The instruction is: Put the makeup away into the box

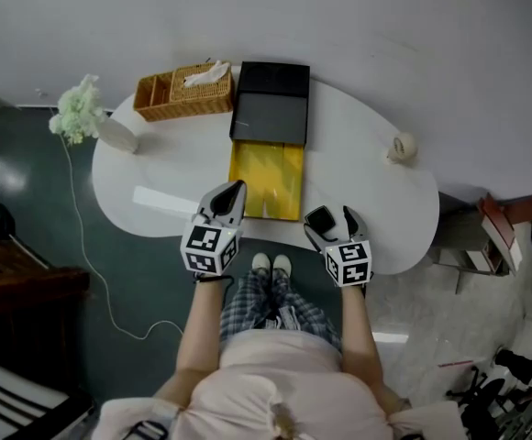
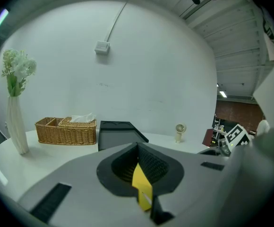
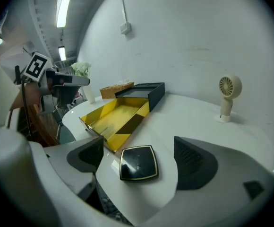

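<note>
compact (image 3: 138, 162) right of box (image 1: 266, 180), basket (image 1: 183, 92) behind left

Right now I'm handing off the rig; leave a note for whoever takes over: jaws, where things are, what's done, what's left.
Left gripper: jaws shut on the yellow drawer's left wall, near its front corner.
Right gripper: jaws open, straddling the black compact, which lies flat on the white table, ungripped.
Done: the drawer stands pulled out of the black box; no makeup visible in it.
Left: close on the compact, lift it into the drawer, then probably slide the drawer shut.
</note>
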Action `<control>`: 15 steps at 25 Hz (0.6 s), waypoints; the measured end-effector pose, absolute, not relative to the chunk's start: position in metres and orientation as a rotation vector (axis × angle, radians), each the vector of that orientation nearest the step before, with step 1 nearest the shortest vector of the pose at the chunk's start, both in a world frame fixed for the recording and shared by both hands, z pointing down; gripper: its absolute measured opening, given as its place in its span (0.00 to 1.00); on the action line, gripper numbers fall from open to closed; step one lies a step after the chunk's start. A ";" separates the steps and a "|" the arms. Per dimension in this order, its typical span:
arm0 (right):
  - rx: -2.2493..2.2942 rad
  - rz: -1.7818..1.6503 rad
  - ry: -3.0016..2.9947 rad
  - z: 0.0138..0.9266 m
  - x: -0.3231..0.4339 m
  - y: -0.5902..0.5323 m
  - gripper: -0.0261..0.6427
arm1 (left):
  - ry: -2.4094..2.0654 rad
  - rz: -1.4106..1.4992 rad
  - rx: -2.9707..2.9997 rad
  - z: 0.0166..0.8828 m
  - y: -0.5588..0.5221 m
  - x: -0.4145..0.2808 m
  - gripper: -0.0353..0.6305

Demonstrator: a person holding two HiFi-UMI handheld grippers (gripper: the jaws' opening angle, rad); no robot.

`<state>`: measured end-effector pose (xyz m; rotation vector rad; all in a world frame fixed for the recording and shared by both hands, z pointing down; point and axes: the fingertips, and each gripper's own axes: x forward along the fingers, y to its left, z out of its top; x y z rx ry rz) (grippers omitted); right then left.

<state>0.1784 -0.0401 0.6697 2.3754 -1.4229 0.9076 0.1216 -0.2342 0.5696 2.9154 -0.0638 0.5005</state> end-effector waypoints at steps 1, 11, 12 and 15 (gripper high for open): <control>2.358 0.922 -1.424 0.676 0.175 -0.041 0.75 | -0.062 0.506 2.913 0.571 -0.233 0.120 0.09; 2.234 0.969 -1.356 0.711 0.170 -0.043 0.63 | -0.055 0.534 2.898 0.580 -0.232 0.116 0.09; 2.224 0.970 -1.354 0.712 0.170 -0.043 0.62 | -0.055 0.532 2.898 0.579 -0.232 0.116 0.09; 2.205 0.974 -1.352 0.716 0.168 -0.044 0.62 | -0.055 0.528 2.899 0.578 -0.234 0.117 0.09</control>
